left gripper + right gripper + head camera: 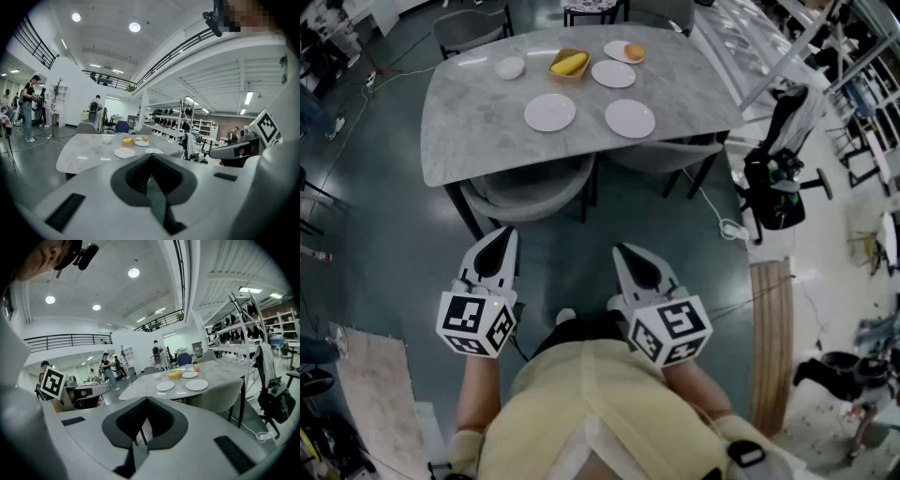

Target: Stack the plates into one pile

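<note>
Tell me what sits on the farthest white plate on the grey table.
A round orange fruit sits on that round white plate; the patch beneath it is covered.

Grey table (473, 127) — yellow bowl (569, 64), small white bowl (510, 67) on it.

Grey marbled counter (478, 131) with rounded corners, upper middle of the head view. Four white plates on top. Near the front edge, well apart and both empty: left plate (550, 112) and right plate (630, 118). Behind them, third plate (613, 73), empty. At the far edge, fourth plate (615, 49), carrying an orange fruit (634, 52). Far left, a small white bowl (510, 67). Between bowl and third plate, a yellow tray (569, 64) with something yellow inside.
</note>
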{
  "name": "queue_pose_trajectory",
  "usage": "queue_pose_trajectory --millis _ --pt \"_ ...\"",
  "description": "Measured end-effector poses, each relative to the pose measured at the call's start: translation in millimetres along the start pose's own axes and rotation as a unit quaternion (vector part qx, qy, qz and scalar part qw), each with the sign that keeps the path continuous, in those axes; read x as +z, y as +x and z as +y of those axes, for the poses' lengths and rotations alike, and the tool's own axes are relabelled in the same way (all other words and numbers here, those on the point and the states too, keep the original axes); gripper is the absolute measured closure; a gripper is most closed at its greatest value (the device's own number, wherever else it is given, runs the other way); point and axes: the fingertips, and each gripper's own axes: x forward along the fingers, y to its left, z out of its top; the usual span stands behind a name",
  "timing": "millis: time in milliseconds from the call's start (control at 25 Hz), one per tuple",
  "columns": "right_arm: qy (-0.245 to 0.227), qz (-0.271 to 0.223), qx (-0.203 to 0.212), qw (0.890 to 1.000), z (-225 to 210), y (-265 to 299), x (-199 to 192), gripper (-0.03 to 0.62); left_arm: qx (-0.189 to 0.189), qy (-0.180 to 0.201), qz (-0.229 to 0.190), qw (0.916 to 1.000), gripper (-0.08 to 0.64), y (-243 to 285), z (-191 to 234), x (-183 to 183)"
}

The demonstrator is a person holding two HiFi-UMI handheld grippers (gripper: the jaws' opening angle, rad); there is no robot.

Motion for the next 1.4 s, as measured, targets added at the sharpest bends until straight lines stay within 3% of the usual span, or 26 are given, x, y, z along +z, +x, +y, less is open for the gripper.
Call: queue_pose_trajectory --millis 320,800,1120,1320,1400 --pt "0.016 -0.008 0.022 1.0 -35.2 2.4 7.1 0.589 0.009 -0.003 0.005 0.9999 0.563 28.5 -24.0 0.8" --pt "-0.013 -0.009 0.068 0.998 -89.0 10.0 18.4 0.589 0.024 -0.032 0.006 0.9992 0.563 77.9 -62.8 1.0" --pt "-0.022 -0.008 0.077 0.997 -105.7 17.9 26.1 0.589 0.03 -0.042 0.007 0.9986 0.563 100.2 -83.4 2.4" --pt "-0.011 -0.004 0.091 0.996 -106.9 24.1 22.5 0.588 0.028 -0.019 0.004 0.9994 0.563 105.3 -86.3 8.6" --pt "-0.006 -0.002 0.091 0.996 -108.4 30.3 23.2 0.588 0.019 -0.026 0.005 0.9995 0.563 111.3 -82.3 10.3"
